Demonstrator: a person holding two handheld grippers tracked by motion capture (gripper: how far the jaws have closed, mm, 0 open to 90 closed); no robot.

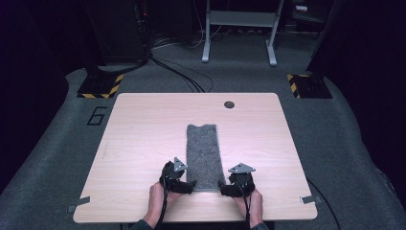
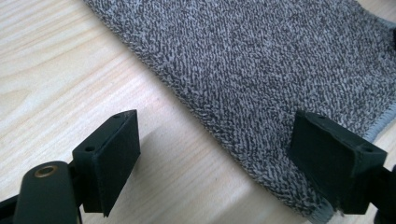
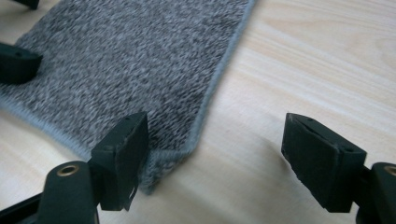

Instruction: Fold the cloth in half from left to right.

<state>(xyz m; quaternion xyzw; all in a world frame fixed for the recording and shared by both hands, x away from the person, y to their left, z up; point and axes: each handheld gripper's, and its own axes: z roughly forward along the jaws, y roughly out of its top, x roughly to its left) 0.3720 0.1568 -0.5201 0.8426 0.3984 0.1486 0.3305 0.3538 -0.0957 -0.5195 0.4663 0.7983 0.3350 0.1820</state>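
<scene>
bare table (image 1: 143,124) around towel (image 1: 205,148), seemingly unobstructed

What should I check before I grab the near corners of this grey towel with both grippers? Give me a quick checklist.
1. Left gripper open: ok, jaws stand wide apart.
2. Right gripper open: ok, jaws stand wide apart.
3. Left jaws straddle the towel corner: ok, one jaw is over the cloth, the other over bare table.
4. Right jaws straddle their corner: ok, the hemmed corner lies between them.
5. Towel flat: ok, it lies as a long strip without wrinkles.
6. Pads low enough to catch the hem: cannot tell.
</scene>
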